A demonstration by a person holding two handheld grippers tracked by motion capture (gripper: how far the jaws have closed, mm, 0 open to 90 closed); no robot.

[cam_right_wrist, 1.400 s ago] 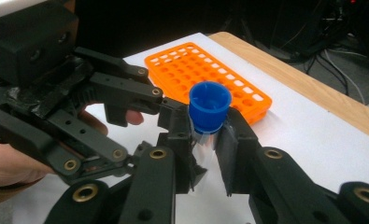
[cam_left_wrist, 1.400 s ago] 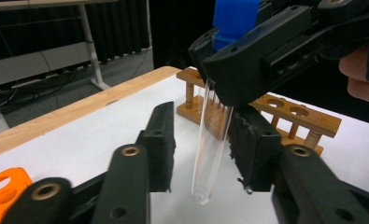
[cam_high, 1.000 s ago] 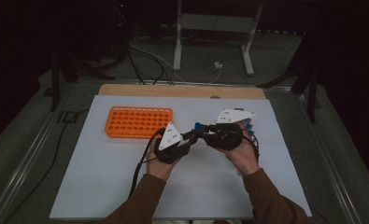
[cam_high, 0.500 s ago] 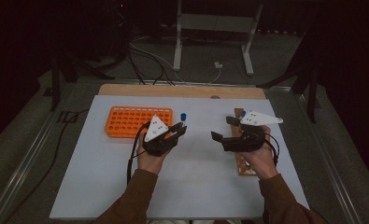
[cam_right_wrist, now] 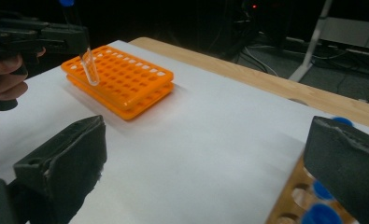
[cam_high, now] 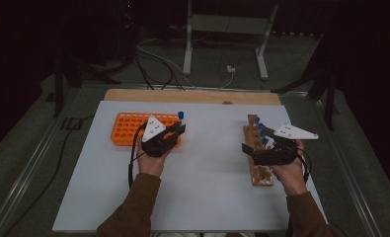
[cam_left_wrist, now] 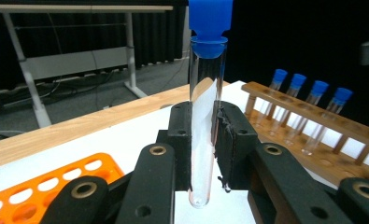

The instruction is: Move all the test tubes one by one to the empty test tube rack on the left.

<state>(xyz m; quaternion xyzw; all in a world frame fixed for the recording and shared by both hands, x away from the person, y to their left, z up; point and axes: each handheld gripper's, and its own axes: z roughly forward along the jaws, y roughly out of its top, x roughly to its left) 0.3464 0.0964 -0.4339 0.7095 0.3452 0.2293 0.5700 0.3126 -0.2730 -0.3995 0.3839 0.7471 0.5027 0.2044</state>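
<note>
Test tube (cam_left_wrist: 203,116) stands upright, clamped between the left hand-held gripper's (cam_left_wrist: 203,140) jaws

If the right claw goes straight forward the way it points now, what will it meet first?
Probably nothing soon: the open right claw points across bare white table. Farther along that line lies the orange rack, where the left claw holds a test tube. Depth is unclear.

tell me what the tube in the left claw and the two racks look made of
The clear round-bottomed test tube with a blue cap, clamped in the left claw, looks like glass or clear plastic: see-through and glossy; the cap looks like plastic. The orange grid rack looks like moulded plastic: even bright colour, neat holes. The brown slatted rack looks like wood: matte, pale brown, with drilled holes.
</note>
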